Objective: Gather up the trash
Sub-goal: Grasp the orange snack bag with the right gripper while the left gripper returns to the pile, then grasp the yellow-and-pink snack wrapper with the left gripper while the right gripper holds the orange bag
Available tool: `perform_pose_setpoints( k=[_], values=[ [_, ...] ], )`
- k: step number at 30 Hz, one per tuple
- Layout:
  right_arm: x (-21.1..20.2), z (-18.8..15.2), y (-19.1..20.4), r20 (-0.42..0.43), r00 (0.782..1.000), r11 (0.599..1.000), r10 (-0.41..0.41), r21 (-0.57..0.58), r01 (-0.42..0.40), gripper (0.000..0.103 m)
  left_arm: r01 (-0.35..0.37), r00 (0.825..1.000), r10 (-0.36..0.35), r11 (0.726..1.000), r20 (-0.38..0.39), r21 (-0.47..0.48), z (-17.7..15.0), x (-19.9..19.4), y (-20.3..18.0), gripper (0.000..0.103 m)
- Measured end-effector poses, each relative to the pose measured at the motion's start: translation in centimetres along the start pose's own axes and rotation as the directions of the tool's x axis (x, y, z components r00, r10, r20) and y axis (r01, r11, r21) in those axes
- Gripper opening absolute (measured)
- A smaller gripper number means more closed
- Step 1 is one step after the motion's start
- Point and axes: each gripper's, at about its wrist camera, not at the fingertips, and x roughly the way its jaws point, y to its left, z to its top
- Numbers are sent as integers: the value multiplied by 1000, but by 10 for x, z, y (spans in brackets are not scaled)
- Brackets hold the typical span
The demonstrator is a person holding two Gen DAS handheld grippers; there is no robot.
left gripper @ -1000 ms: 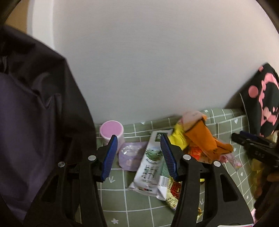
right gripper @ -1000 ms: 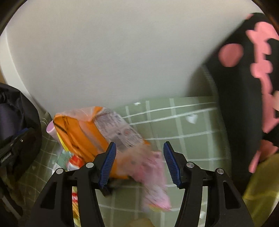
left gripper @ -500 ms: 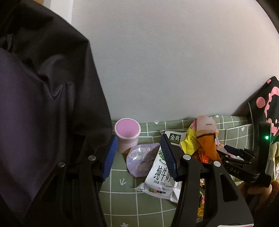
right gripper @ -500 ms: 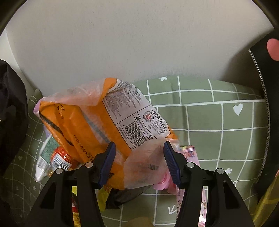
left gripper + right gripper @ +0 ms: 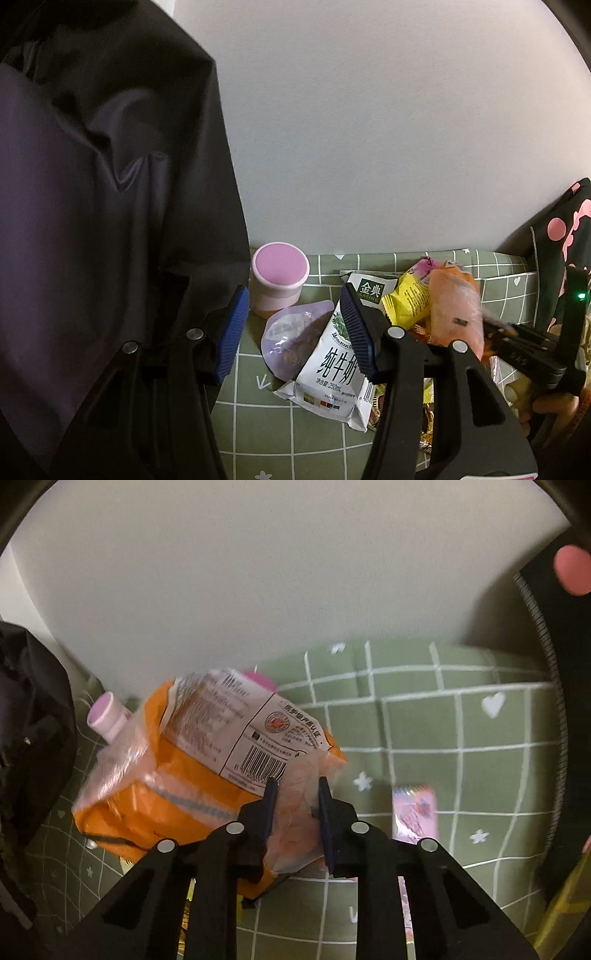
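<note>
Your right gripper (image 5: 295, 794) has just been closing and now pinches the orange bag (image 5: 207, 753). Your left gripper (image 5: 291, 328) hangs open; the milk carton (image 5: 332, 373) lies just beyond its right pad.

A glossy orange plastic snack bag with a white printed label (image 5: 207, 760) crinkles, its clear film end translucent. The white milk pouch (image 5: 334, 365) looks smooth and satiny; the lilac pouch (image 5: 291, 334) beside it is shiny film. The pink cup (image 5: 279, 280) is matt plastic. Beneath lies a soft, matt green checked cloth (image 5: 461, 738). A black fabric bag (image 5: 92, 221) by the cloth's left edge shows a faint sheen.
</note>
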Motion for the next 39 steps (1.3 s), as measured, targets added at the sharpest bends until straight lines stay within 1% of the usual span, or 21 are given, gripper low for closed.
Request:
perform_pose_setpoints(
  k=[5,8,11,14,16,19,21,22,23,25,27,29,32,34,36,39],
  values=[
    [-31,12,-14,79,997,1000,8,16,-9,20,28,1000,-28,999,3,-18,-1,-3,2,49],
    [-52,12,-27,116,993,1000,3,26,-6,20,54,999,-54,998,-1,-18,-2,-3,-2,49],
    [-70,5,-41,140,990,999,-26,25,23,20,99,995,-100,995,-4,-18,-3,-2,-7,49],
    [-84,2,-51,158,983,996,-94,22,92,20,152,988,-152,988,-3,-10,-1,-1,-16,49],
    [-87,1,-57,158,980,993,-120,23,118,20,182,983,-181,983,-2,9,2,1,-25,49],
    [-93,-3,-69,155,979,991,-135,33,131,20,217,976,-215,972,-31,89,8,13,-48,52],
    [-93,-10,-71,150,979,990,-141,42,136,20,226,974,-217,956,-72,184,11,27,-70,52],
    [-92,-11,-73,146,979,990,-141,46,136,20,229,973,-214,946,-87,230,11,34,-81,52],
    [-95,-13,-78,143,979,989,-145,52,138,20,226,973,-203,929,-108,293,10,44,-94,52],
    [-97,-16,-81,141,979,988,-149,62,142,20,217,975,-180,907,-134,362,10,57,-108,52],
    [-100,-21,-85,133,979,987,-153,80,143,20,218,972,-164,890,-165,401,9,68,-120,52],
    [-100,-23,-89,121,981,985,-152,98,141,20,222,968,-143,866,-204,447,2,83,-128,52],
    [-95,-27,-89,106,983,984,-151,109,140,20,234,961,-126,847,-248,478,-3,93,-134,51],
    [-89,-22,-86,98,983,984,-156,107,146,20,239,959,-133,854,-251,463,-3,95,-133,44],
    [-83,-17,-84,92,982,983,-163,101,153,20,251,954,-149,871,-260,423,1,94,-128,34],
    [-68,-8,-74,89,983,985,-161,78,154,20,272,949,-183,887,-257,373,10,87,-119,30]
  ],
)
